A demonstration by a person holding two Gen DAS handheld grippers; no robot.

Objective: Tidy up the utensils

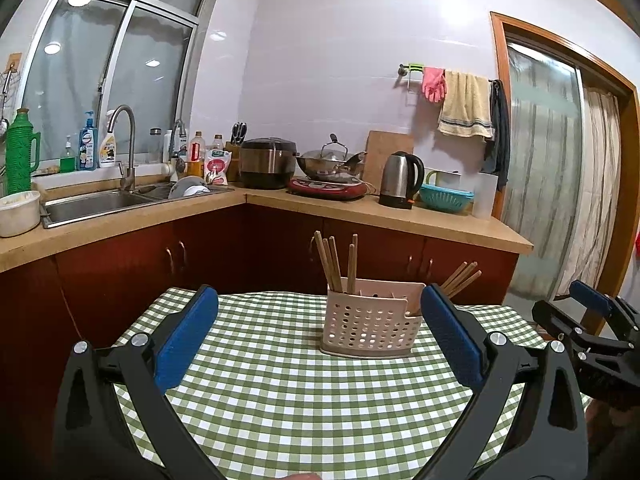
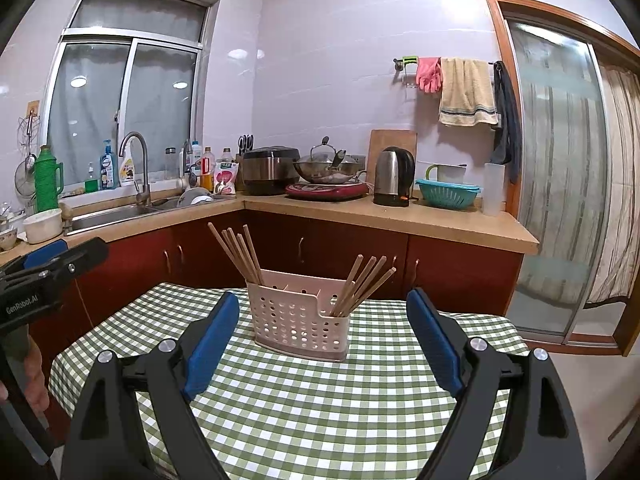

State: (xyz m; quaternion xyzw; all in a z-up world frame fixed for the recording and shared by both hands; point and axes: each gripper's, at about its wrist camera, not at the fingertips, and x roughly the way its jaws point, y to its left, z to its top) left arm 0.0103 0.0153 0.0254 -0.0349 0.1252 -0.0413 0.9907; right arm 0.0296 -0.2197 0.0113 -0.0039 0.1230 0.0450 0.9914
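At centre of both views: holder point(image 1: 370, 322) stood upright on the table point(image 1: 280, 392), w/ chopsticks in it.
Holder: pale perforated plastic, on green-checked cloth, nearer the far edge of the table; sat mid-frame, just right of centre in left wrist view, centre in right wrist view point(image 2: 300, 318).
Left sticks: bunch point(image 1: 334, 262) stood in the holder's left end, leaning up-left; same bunch in right view point(image 2: 236, 254).
Right sticks: second bunch point(image 2: 364, 284) in the lower front pocket at the holder's right end, fanned up-right; in left view point(image 1: 460, 278) partly hidden behind the right blue pad.
Left gripper: point(image 1: 320, 336) wide open, nothing held; blue pads at lower left and lower right of frame, holder seen between them but well apart from both. Also seen at left edge of right view point(image 2: 52, 264), how far open can't tell there.
Right gripper: point(image 2: 322, 336) wide open, empty; pads flanked the holder w/o touching. Its black frame showed at right edge of left view point(image 1: 588, 320).
Table: cloth bare in front of the holder.
Background: counter point(image 2: 400, 216) across mid-frame w/ kettle point(image 2: 394, 176), wok point(image 2: 328, 168), sink point(image 2: 108, 216) at left; towel point(image 2: 466, 92) hung upper right.
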